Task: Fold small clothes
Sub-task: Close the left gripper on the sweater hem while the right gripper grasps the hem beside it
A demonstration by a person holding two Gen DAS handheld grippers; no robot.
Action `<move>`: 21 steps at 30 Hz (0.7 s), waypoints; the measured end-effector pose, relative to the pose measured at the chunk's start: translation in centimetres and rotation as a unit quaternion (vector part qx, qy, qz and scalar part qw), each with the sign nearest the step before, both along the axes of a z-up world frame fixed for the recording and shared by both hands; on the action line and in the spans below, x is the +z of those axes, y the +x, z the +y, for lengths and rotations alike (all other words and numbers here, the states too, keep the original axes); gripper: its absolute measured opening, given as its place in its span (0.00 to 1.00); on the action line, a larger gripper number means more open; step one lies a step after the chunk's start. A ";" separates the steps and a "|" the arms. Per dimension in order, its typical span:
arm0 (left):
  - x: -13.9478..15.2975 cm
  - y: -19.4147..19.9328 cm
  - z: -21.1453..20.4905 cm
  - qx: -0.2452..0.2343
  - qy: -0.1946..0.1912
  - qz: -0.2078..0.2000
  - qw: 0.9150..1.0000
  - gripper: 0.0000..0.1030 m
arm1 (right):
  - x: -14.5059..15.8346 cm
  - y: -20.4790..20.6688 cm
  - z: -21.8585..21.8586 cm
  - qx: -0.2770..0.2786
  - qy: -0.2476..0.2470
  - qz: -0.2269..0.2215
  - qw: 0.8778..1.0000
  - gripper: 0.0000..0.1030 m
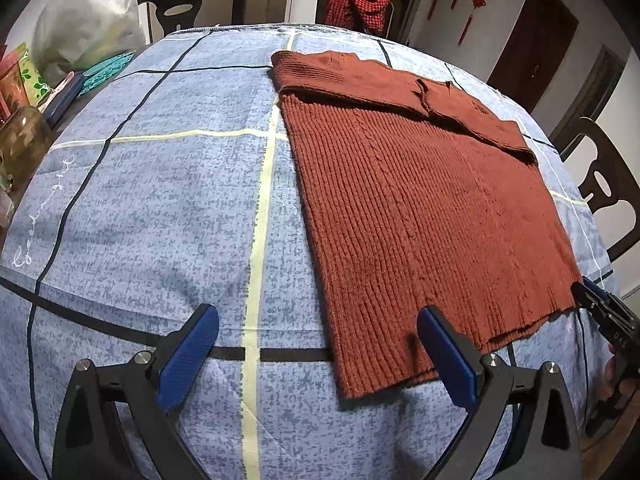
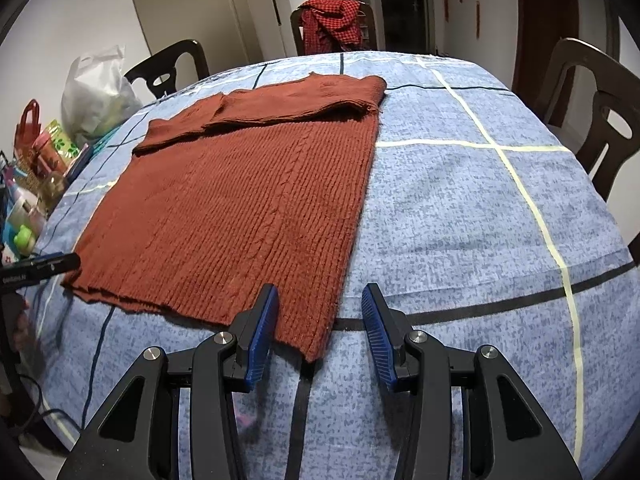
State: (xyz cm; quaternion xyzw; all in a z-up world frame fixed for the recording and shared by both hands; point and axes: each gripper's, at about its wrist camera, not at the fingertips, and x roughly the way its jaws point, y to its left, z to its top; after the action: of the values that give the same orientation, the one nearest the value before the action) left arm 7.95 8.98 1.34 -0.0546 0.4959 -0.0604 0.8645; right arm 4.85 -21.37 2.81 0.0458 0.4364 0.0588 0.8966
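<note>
Sweater (image 1: pixel 420 200), rust-brown rib knit, lies flat on the blue checked cloth (image 1: pixel 160 200) covering the table. Sleeves are folded across the far (collar) end; hem edge is nearest both cameras.

Left gripper (image 1: pixel 320 348): tongs spread wide, nothing between them. Its right finger (image 1: pixel 448 356) sits over the near left corner of the hem; contact with the knit cannot be judged. Left finger is over bare cloth.

Right gripper (image 2: pixel 320 328): tongs spread, narrower gap than the left, nothing pinched. The near right corner of the sweater (image 2: pixel 248 208) lies in front of the gap, the left pad (image 2: pixel 260 340) over the knit and the right pad over cloth. From the left wrist view the right gripper's tip (image 1: pixel 600 304) shows at the hem's right corner.

Containers, all at the table's left edge:
- White plastic bag (image 2: pixel 96 92), bulging, contents not resolvable (something pale green shows through).
- Red tote (image 2: pixel 28 128) with handles, contents not visible.
- Glass jar (image 1: pixel 20 140), yellowish contents, unclear what.
- Small boxes and bottles (image 2: pixel 24 216) clustered, too small to read.

Red checked garment (image 2: pixel 332 20) hangs on the far chair (image 2: pixel 298 28). Another chair (image 2: pixel 592 128) stands right of the table.
</note>
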 end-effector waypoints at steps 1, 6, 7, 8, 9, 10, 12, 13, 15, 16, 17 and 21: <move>0.0 0.0 -0.1 0.002 0.003 -0.001 1.000 0.92 | 0.0 0.0 0.0 0.000 0.001 -0.001 1.000 0.43; 0.3 0.1 -0.8 -0.006 0.017 -0.005 1.000 0.76 | 0.0 0.0 0.1 0.011 0.002 -0.005 1.000 0.36; 0.3 0.1 -0.9 -0.005 0.022 -0.005 1.000 0.75 | 0.0 0.0 0.2 0.016 0.002 -0.006 1.000 0.32; 0.3 0.0 -1.0 -0.005 0.026 -0.005 1.000 0.73 | 0.0 0.0 0.2 0.018 0.003 -0.005 1.000 0.28; 0.3 0.0 -1.1 -0.007 0.028 -0.005 1.000 0.70 | 0.0 0.0 0.3 0.021 0.005 -0.005 1.000 0.27; 0.4 -0.1 -1.2 -0.008 0.027 -0.005 1.000 0.69 | 0.0 0.0 0.3 0.022 0.004 -0.006 1.000 0.26; 0.5 -0.1 -1.2 -0.009 0.018 -0.005 1.000 0.58 | -0.1 0.0 0.3 0.022 0.008 -0.007 1.000 0.18; 0.6 -0.2 -1.2 -0.009 0.012 -0.004 1.000 0.57 | -0.1 0.0 0.2 0.024 0.011 -0.007 1.000 0.12; 0.7 -0.1 -1.1 -0.006 0.001 -0.002 1.000 0.56 | -0.1 0.0 0.2 0.025 0.016 -0.007 1.000 0.11; 0.7 -0.1 -1.0 -0.004 -0.006 -0.001 1.000 0.55 | -0.1 0.0 0.2 0.026 0.017 -0.008 0.999 0.10; 0.7 -0.1 -0.9 -0.001 -0.015 0.001 1.000 0.52 | -0.1 0.0 0.1 0.026 0.019 -0.008 0.999 0.09; 0.7 -0.1 -0.8 -0.001 -0.035 0.007 0.999 0.45 | -0.1 0.0 -0.2 0.024 0.028 -0.009 0.999 0.08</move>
State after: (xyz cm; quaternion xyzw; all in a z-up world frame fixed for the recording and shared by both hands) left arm 7.87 8.22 2.00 -0.0850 0.4997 -0.0783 0.8585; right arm 4.81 -21.54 2.72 0.0599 0.4276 0.0934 0.8971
